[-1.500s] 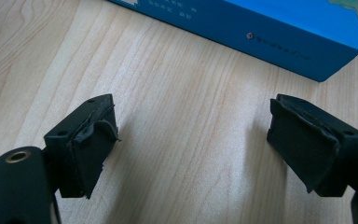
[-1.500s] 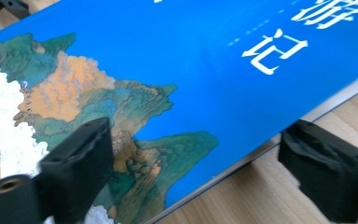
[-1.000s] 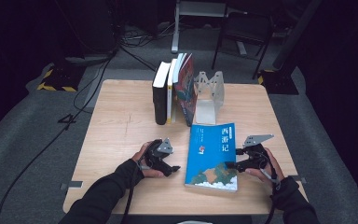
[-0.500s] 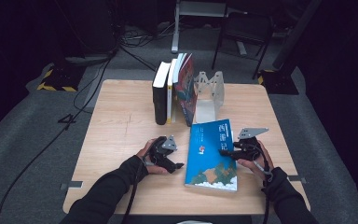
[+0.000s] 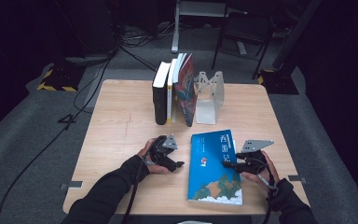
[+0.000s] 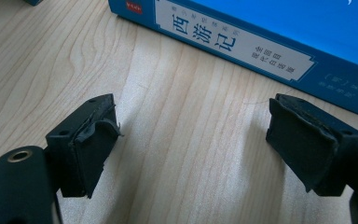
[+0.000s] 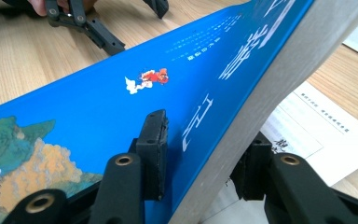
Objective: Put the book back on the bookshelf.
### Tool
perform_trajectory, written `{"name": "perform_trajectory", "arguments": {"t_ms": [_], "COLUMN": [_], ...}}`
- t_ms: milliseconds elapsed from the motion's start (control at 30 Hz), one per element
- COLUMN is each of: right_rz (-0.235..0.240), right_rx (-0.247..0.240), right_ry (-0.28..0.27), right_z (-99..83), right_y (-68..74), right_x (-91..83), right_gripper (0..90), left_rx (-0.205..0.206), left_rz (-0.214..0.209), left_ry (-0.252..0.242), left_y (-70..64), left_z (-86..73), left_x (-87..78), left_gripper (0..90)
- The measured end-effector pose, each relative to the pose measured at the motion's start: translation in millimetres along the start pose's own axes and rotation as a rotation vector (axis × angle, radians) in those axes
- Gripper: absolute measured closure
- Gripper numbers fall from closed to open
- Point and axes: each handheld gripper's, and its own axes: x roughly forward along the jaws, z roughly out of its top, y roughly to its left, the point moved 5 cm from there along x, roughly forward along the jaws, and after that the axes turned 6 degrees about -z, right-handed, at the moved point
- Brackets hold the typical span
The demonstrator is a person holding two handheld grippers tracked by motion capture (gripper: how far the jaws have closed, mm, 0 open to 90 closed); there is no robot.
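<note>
Blue book (image 5: 216, 168) now lifted off worktop (image 5: 121, 116) along one edge, clamped by right gripper (image 5: 230, 164) jaws; left gripper (image 5: 176, 164) jaws apart, waiting beside.

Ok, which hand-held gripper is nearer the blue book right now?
Right. The right hand-held gripper has its jaws astride the blue book, one on the cover and one under its page edge. The left hand-held gripper is open on bare table beside the book's spine, apart from it.

- The right gripper (image 5: 229, 164) has closed in over the blue book's (image 5: 214, 163) right edge, jaws now straddling it
- That edge seems slightly lifted
- The left gripper (image 5: 177, 164) barely shifted
</note>
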Motion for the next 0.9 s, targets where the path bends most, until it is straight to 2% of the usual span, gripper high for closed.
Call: {"name": "perform_trajectory", "arguments": {"t_ms": [100,167,333,433,667,733,833,867,900], "right_rz": [0.001,-0.005,-0.002,-0.010,-0.014,-0.009,-0.019,-0.022,-0.024], "right_rx": [-0.012,-0.018,-0.012,-0.026,-0.025,-0.029,-0.025,-0.027,-0.030], "right_ry": [-0.008,-0.017,-0.024,-0.044,-0.048,-0.047,-0.042,-0.038,-0.034], "right_z": [4.8,6.7,4.7,4.4,3.9,5.8,9.3,10.4,11.2], "right_y": [2.1,4.6,5.7,7.6,8.6,10.3,13.3,14.0,13.8], "right_x": [3.8,5.1,3.6,1.4,3.7,5.9,10.6,11.7,12.4], "right_gripper": [61.4,62.3,62.5,62.6,62.7,63.0,63.6,63.6,63.6], "left_rx": [0.001,-0.012,-0.025,-0.037,-0.033,-0.046,-0.056,-0.053,-0.039], "left_rz": [0.004,0.013,0.025,0.030,0.030,0.037,0.043,0.014,0.002], "left_ry": [-0.003,-0.006,-0.013,-0.017,-0.010,-0.006,0.030,0.032,0.038], "left_y": [0.8,1.6,4.8,7.2,6.9,6.0,-3.2,-13.4,-21.5], "left_z": [1.1,2.2,4.8,6.6,2.6,0.3,-5.1,-8.7,-10.7], "left_x": [0.8,1.9,3.7,5.3,1.2,-1.6,-9.4,-14.6,-18.6], "left_gripper": [16.1,16.2,17.5,18.2,18.3,18.3,18.8,21.1,21.1]}}
